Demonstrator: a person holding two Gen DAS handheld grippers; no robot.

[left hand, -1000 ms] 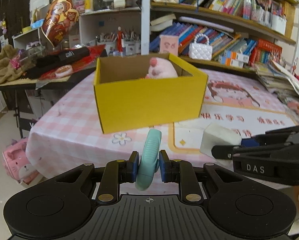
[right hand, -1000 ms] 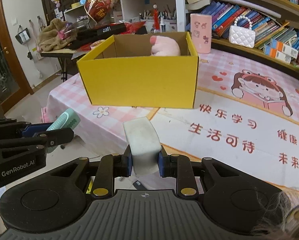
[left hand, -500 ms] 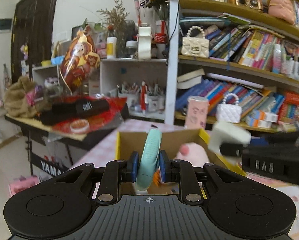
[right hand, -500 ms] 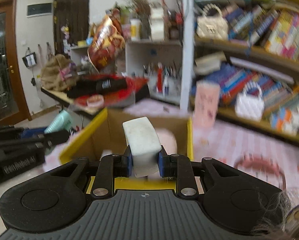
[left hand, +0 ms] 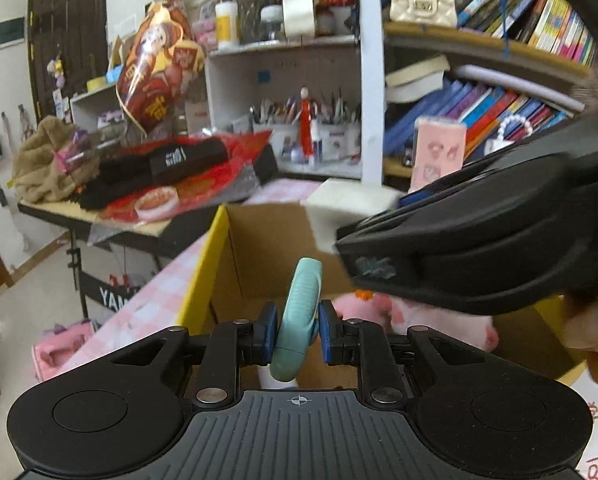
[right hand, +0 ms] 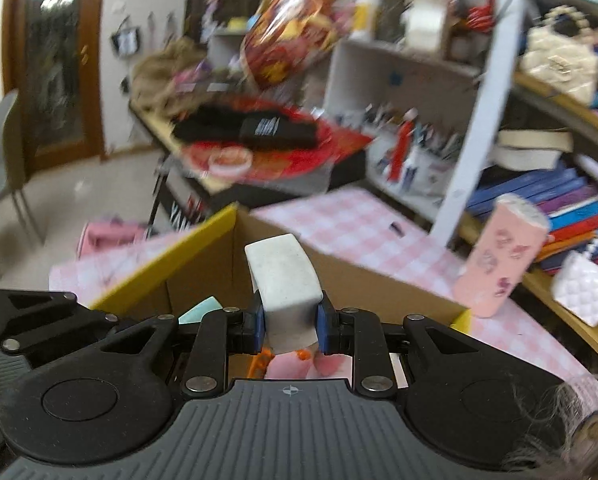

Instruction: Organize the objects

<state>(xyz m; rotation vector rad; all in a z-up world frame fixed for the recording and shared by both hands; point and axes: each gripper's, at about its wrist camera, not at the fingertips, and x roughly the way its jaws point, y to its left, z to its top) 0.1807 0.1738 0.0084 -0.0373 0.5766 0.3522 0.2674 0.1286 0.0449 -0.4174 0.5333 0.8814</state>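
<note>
My left gripper (left hand: 297, 332) is shut on a flat teal oval object (left hand: 299, 316), held on edge over the open yellow cardboard box (left hand: 203, 276). My right gripper (right hand: 289, 326) is shut on a white rectangular block (right hand: 285, 280), also above the box (right hand: 167, 268). In the left wrist view the right gripper's black body crosses from the right with the white block (left hand: 347, 206) at its tip, over the box's far side. A pink plush toy (left hand: 439, 318) lies inside the box; a bit of the pink plush toy (right hand: 291, 366) shows under the right gripper's jaws.
The box stands on a pink checked tablecloth (right hand: 359, 228). A pink patterned cup (right hand: 499, 260) stands to the box's right. Behind are bookshelves (left hand: 499, 108) and a cluttered side table (left hand: 159, 184) with black and red items. A person's hand (left hand: 595, 332) shows at the right edge.
Both grippers have moved forward from in front of the box to above its opening, carrying their objects. The right gripper has rolled and now crosses close in front of the left camera.
</note>
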